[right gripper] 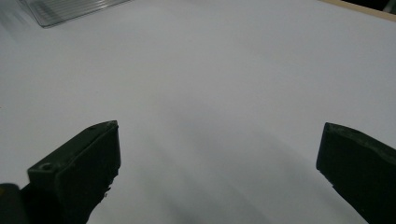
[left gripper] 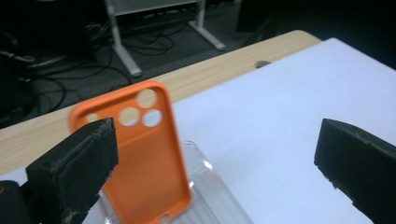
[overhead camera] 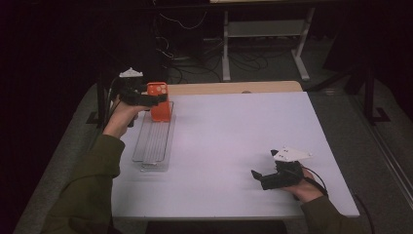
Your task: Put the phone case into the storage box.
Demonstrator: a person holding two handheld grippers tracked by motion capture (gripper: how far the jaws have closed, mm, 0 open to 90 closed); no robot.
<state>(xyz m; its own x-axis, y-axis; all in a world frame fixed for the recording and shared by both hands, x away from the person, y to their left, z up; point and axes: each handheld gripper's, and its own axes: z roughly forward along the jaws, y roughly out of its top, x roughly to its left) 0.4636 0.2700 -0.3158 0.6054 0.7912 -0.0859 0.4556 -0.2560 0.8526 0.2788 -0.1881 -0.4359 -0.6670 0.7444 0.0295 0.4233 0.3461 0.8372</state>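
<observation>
Case (left gripper: 144, 158): orange, smooth, rounded corners, three round lens holes; stands tilted in the tray's far end.
Tray (overhead camera: 153, 146): clear ribbed plastic, long rectangle.
Left claw (left gripper: 215, 163): spread wide, beside case (not pinching).
Right claw (right gripper: 219, 172): spread, over bare white bench (overhead camera: 234, 146).

From above, the left gripper (overhead camera: 146, 100) crosses in front of the orange phone case (overhead camera: 159, 102), covering part of its near face, so whether the fingers touch it can't be told there. In the left gripper view the case's bottom edge runs off the frame, and its outline is smeared with blur. The clear ribbed tray (right gripper: 70, 9) is cut off at the top edge of the right gripper view. Beyond the surface (overhead camera: 234, 146), the room is too dark to read.
</observation>
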